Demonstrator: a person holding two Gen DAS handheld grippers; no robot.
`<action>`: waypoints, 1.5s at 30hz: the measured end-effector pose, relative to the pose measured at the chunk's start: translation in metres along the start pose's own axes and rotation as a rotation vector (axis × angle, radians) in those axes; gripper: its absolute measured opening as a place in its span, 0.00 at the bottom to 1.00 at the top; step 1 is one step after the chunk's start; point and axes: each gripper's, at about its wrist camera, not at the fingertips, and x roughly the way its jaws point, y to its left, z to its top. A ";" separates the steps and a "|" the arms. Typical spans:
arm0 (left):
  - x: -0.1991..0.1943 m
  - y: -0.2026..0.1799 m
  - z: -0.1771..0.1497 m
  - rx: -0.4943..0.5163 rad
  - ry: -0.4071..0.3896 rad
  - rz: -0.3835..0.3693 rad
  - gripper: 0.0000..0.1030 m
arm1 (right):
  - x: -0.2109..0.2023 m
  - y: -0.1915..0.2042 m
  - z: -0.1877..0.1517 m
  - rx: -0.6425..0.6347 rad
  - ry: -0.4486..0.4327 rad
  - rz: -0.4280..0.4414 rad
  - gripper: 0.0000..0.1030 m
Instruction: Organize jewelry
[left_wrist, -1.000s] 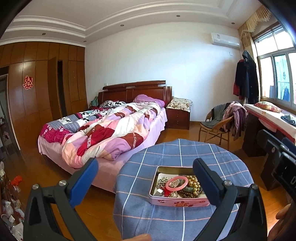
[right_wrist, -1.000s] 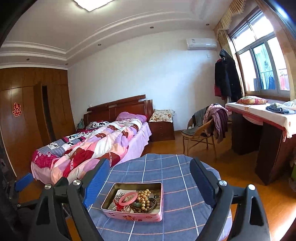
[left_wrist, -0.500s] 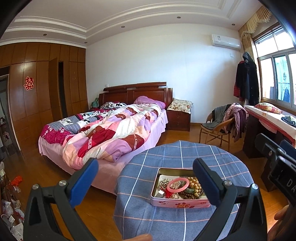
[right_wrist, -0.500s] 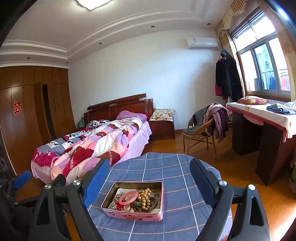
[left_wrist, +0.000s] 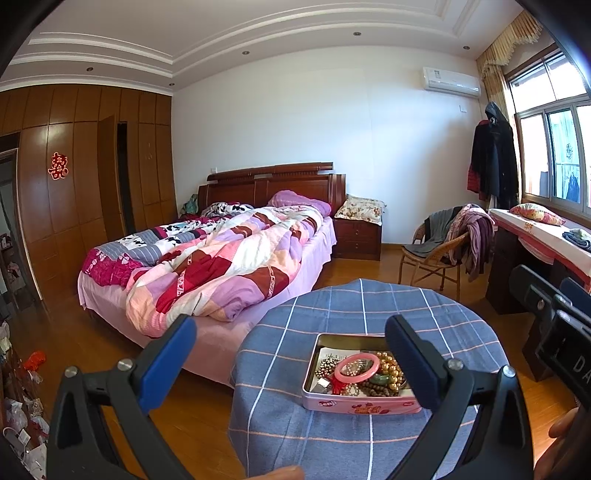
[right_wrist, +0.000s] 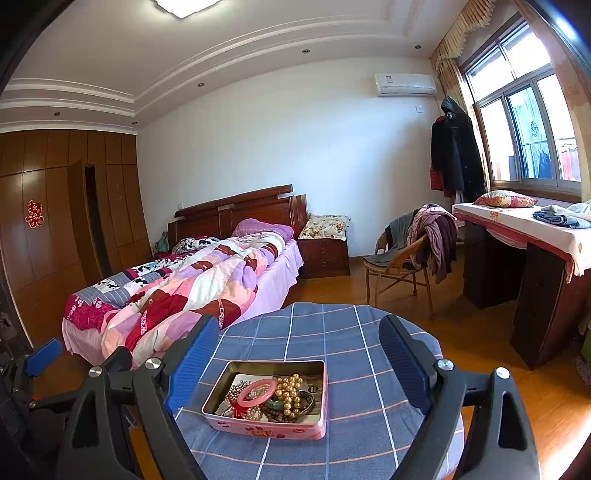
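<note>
Claws left (left_wrist: 290, 345) and right (right_wrist: 297, 341) hover level, wide apart, empty, before jewelry tin (right_wrist: 269, 424).

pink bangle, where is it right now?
In both wrist views the pink bangle lies on top of the beads inside the open tin on the checked round table, left of the gold bead cluster.

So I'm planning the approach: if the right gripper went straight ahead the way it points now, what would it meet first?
Probably the open pink jewelry tin on the checked tablecloth. The right gripper has its jaws wide and empty, with the tin low between them. Depth is unclear, so it might pass just over the tin.
</note>
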 end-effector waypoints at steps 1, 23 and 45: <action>0.000 0.000 0.000 0.001 -0.001 0.001 1.00 | 0.000 0.000 0.000 0.001 0.000 0.000 0.86; -0.001 -0.002 -0.003 0.003 0.002 -0.003 1.00 | 0.001 0.000 -0.002 0.001 0.003 -0.001 0.86; 0.005 -0.009 -0.006 0.029 -0.007 -0.003 1.00 | 0.004 -0.005 -0.006 0.010 0.015 -0.023 0.86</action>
